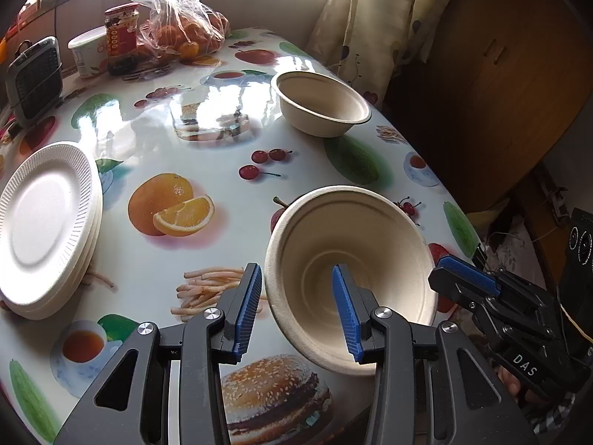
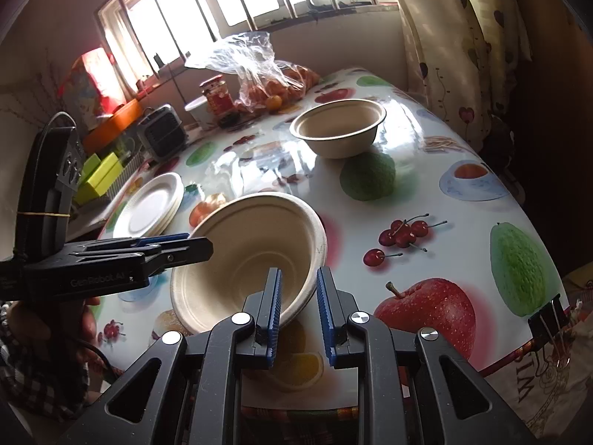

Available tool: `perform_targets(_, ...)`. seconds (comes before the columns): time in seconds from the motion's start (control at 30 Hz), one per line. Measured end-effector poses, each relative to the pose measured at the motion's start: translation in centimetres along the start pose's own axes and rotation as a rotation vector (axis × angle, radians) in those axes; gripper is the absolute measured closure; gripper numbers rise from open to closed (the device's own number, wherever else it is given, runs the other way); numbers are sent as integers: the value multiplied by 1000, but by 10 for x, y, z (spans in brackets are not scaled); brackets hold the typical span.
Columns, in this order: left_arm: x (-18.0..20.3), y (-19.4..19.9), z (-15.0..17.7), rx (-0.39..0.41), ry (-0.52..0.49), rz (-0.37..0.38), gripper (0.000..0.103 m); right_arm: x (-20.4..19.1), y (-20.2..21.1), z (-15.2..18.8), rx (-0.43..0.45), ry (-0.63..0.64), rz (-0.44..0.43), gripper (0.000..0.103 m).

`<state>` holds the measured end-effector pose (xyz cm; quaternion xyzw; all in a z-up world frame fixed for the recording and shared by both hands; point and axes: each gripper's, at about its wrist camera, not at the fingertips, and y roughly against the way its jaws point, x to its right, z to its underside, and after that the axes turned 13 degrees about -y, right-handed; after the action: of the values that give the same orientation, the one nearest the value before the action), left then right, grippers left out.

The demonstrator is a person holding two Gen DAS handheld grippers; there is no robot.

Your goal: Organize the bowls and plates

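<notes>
We are looking at the sorting part-way through. A stack of white plates (image 1: 44, 222) is sitting at the left edge of the left wrist view, already gathered. One bowl (image 1: 322, 104) is standing upright and empty toward the upper centre of that view, apart from the rest. A second, tilted bowl (image 1: 352, 267) is being carried above the surface (image 1: 178, 141), lower centre in both views; it too is empty.

The left tool (image 1: 300, 304) is straddling the near rim of the tilted bowl with its jaws partly apart, one finger outside the wall and one inside; the pads are not visibly pressing on it. The right tool (image 2: 298, 307) is pinching the bowl's rim at the lower centre of the right wrist view, jaws nearly together on the thin wall, and is bearing the bowl.

We are judging that nesting this bowl into the upright one is what remains. At the upper left, a clear bag of oranges (image 1: 185, 33), a red-lidded jar (image 1: 120, 37) and a white tub (image 1: 89, 52) are standing untouched.
</notes>
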<state>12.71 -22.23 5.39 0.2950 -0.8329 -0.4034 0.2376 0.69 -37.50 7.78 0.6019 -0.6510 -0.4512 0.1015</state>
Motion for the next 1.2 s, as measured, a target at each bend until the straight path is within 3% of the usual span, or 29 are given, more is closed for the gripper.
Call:
perform_targets(0.5,-9,0,-11,18,-6,-30,58,5,-2,-15,21,-25,18,83)
perform_targets(0.73,-16,-3,-25,28,-19,-44,58,7,-4,-31,45,-34,33,76)
perform_targets(1.2,-32,-12,-57,48,-40,-84,58,8,-18,-65,62,-19,62,74)
